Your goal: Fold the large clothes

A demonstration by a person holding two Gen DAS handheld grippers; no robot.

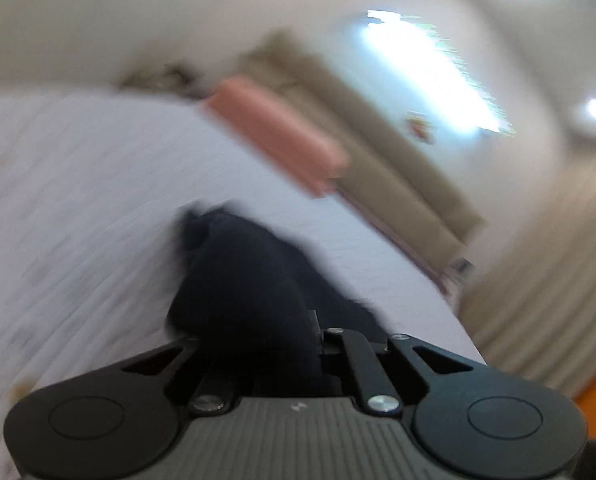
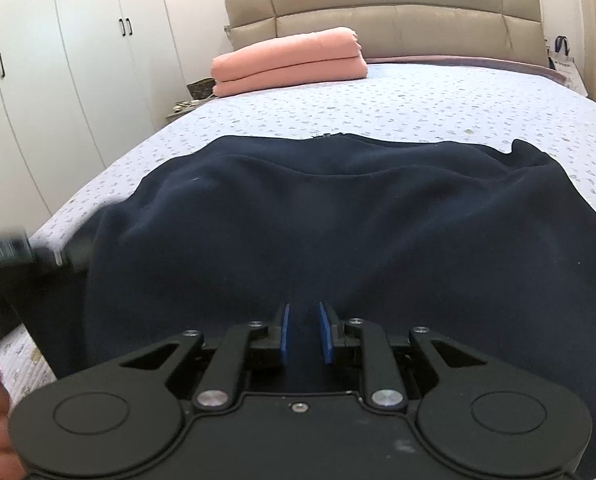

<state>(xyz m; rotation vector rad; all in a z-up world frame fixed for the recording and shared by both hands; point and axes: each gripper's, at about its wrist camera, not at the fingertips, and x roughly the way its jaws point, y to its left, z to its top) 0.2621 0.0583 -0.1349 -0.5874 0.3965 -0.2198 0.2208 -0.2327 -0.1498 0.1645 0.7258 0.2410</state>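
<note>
While the right tongs (image 2: 304, 332) sit nearest the right wrist camera, their blue pads (image 2: 284, 330) stand a little apart with dark cloth filling the gap, so they appear to pinch a fold of the navy garment (image 2: 338, 216) at its near hem. Off to the left of that view, the left tongs (image 2: 72, 250) show only as a dark blur at the garment's side edge; in their own camera navy fabric bunches over the closed jaws, so they look pressed together on a gathered bit of cloth. Beyond the tongs, the garment spreads wide across the bed (image 2: 418, 100), its far edge lying well short of the folded pink blanket (image 2: 290, 62) stacked near the padded headboard (image 2: 382, 12). White wardrobe doors (image 2: 58, 60) line the wall further left. Judging by its soft ripples and loose drape, the garment should handle as limp, fairly thick knit: not fragile, not slippery, but prone to sag and bunch. Holds at two well-separated points along one edge, near the corners, would likely keep it taut enough to lift and lay over cleanly.
</note>
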